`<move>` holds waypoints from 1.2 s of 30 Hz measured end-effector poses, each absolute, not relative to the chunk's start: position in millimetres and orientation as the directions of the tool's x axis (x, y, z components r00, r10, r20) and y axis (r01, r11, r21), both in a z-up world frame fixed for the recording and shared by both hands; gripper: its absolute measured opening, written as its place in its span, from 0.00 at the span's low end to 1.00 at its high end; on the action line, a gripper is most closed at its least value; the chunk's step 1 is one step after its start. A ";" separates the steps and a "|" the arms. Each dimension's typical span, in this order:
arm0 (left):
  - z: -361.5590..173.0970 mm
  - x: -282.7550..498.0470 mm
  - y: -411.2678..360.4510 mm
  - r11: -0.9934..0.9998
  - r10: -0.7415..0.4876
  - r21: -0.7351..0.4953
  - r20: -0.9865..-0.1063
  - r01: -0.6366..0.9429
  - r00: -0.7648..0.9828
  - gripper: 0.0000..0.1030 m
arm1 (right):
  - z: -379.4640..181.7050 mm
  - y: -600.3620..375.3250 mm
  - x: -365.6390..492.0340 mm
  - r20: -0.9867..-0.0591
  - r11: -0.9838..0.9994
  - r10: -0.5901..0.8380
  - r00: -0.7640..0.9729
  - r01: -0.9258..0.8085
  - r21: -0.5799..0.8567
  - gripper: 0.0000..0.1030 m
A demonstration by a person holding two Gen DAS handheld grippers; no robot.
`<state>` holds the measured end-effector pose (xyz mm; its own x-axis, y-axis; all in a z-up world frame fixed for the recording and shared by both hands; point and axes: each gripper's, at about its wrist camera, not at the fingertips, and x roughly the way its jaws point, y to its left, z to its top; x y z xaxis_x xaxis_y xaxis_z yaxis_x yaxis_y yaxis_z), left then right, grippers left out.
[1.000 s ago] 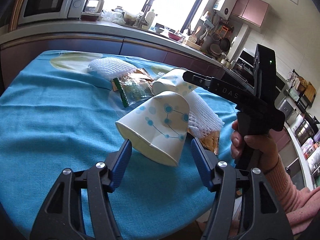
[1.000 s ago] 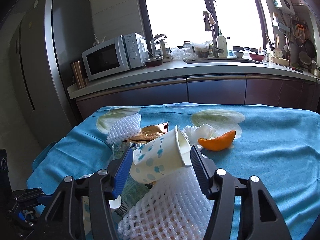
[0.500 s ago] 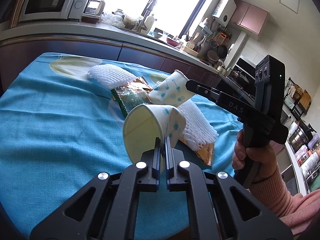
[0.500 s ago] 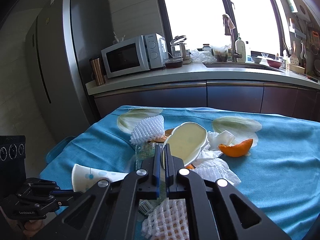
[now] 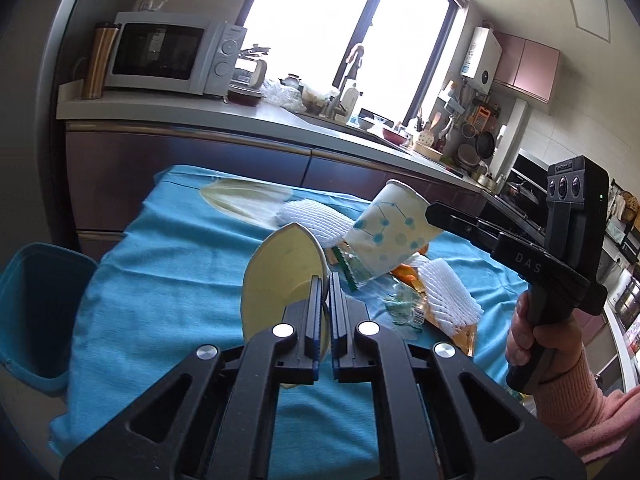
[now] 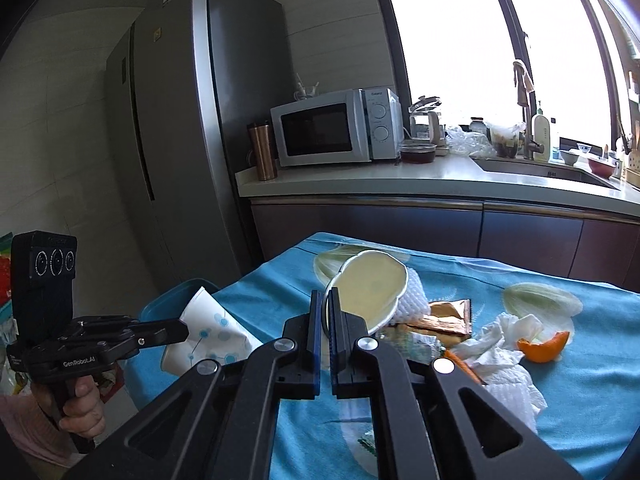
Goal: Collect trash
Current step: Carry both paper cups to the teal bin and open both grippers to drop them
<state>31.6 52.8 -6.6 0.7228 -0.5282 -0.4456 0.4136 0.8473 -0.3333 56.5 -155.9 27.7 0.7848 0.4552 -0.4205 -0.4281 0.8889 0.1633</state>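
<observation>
Two crushed paper cups lifted above a littered kitchen table

Your left gripper is pressed together on the flattened wall of one paper cup, its pale mouth turned towards the camera; your right gripper pinches a second cup the same way, held tilted above the blue tablecloth; both cups hang clear of the table; below them lie a white foam net, a gold snack wrapper, crumpled tissue and a piece of orange peel, close together; a blue bin stands on the floor just beside the table's edge, nearest your left cup.
</observation>
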 end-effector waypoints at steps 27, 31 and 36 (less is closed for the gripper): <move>-59.6 80.1 270.0 0.962 -0.024 -0.234 -0.590 -0.142 0.807 0.04 | 6.7 62.1 145.8 -0.485 0.631 0.753 0.445 -0.696 0.342 0.02; -74.4 88.6 277.7 0.958 -0.015 -0.234 -0.619 -0.166 0.785 0.04 | -6.4 90.9 157.0 -0.531 0.625 0.746 0.402 -0.697 0.350 0.02; -89.0 101.5 280.8 0.958 0.000 -0.216 -0.653 -0.186 0.757 0.04 | -24.0 118.3 171.3 -0.599 0.633 0.720 0.349 -0.683 0.363 0.02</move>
